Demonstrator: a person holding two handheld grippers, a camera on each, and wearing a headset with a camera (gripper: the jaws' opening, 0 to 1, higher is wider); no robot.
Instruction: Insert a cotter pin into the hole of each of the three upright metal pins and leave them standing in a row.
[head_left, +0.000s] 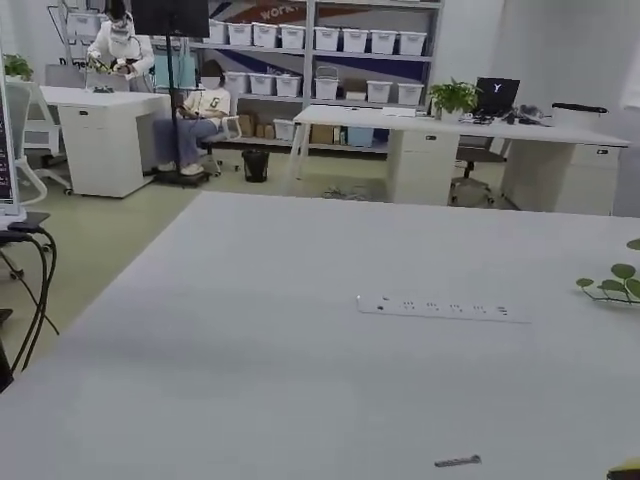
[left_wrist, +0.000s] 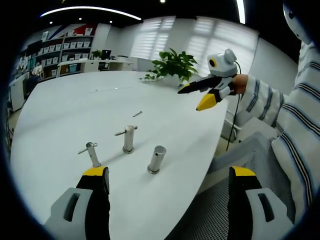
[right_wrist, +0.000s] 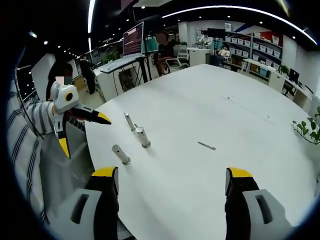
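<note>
A white table (head_left: 250, 380) stands in a bright office with shelves and desks behind it. At the bottom of the left gripper view, the left gripper (left_wrist: 168, 175) has its jaws spread wide with nothing between them. Just above its left jaw, three metal pins stand in a loose row. The left pin (left_wrist: 92, 154) and the middle pin (left_wrist: 129, 138) each carry a cotter pin through the top, while the right pin (left_wrist: 157, 159) has none. A loose cotter pin (left_wrist: 137, 114) lies on the table higher up, near centre. The right gripper (right_wrist: 171, 174), at the bottom of its own view, is also spread and empty. A power strip (head_left: 443, 308) lies mid-frame in the head view.
</note>
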